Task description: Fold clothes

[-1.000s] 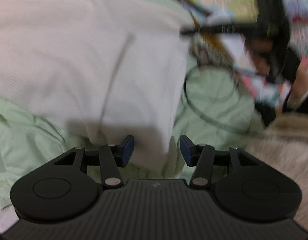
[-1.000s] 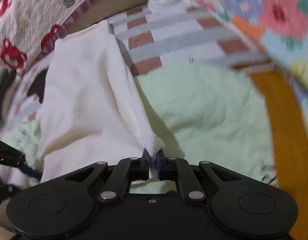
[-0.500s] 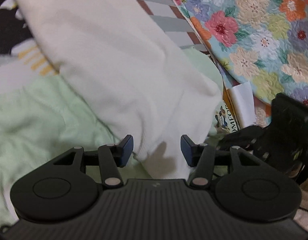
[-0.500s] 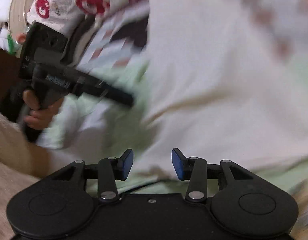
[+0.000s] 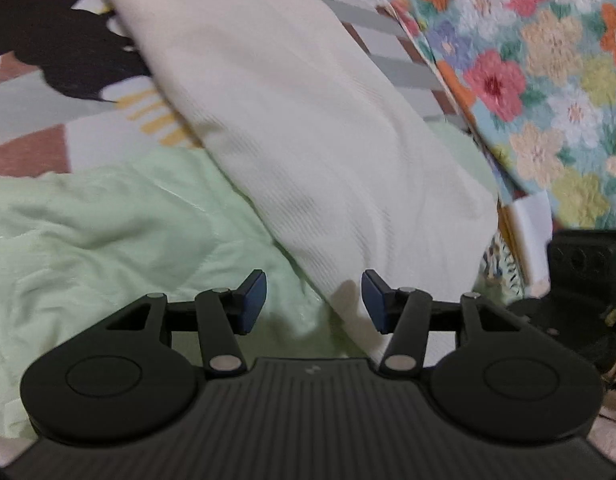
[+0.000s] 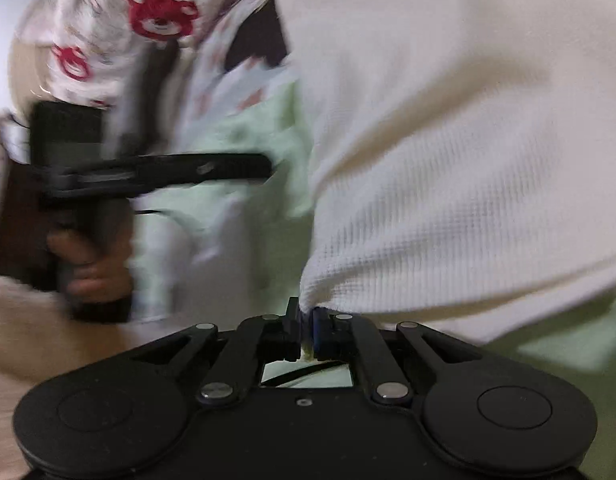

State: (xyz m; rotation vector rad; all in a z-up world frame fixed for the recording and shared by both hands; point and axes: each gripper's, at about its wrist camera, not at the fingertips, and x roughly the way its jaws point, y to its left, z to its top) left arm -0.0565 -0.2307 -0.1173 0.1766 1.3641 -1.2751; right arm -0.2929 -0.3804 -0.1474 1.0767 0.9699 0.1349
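Step in hand, as judged: getting a two-point hold on the cream waffle-knit garment (image 5: 308, 128) so a fold can be made. One corner is secured; the other is not.

Right gripper (image 6: 306, 334): fingers clenched, a pinch of the garment's lower corner caught between the pads. The cloth fans up and to the right from that pinch, filling most of the right wrist view. The weave is sharp near the fingers, blurred further off.

Left gripper (image 5: 313, 306): fingers released, standing about half apart, gripping nothing. The garment's near edge runs diagonally just ahead of the fingertips; its lower corner sits beside the right-hand pad (image 5: 373, 300), and whether cloth touches that pad cannot be told. Ahead of the left-hand pad lies only the pale green quilt (image 5: 108, 232) on which the garment rests.

In the right wrist view the left gripper (image 6: 264, 168) appears side-on, blurred, held by a person's hand (image 6: 92, 264), well to the left of the clenched fingers.

Surroundings: floral quilt (image 5: 547, 80) beyond the garment to the right; a striped sheet with a black print (image 5: 48, 52) to the upper left; a bear-print cover (image 6: 160, 16) in the right wrist view.

Next move, as judged: the left fingers need the garment's edge brought between them, then closing on a single layer without catching the green quilt underneath. With both points held, the cloth can be lifted taut and laid over.
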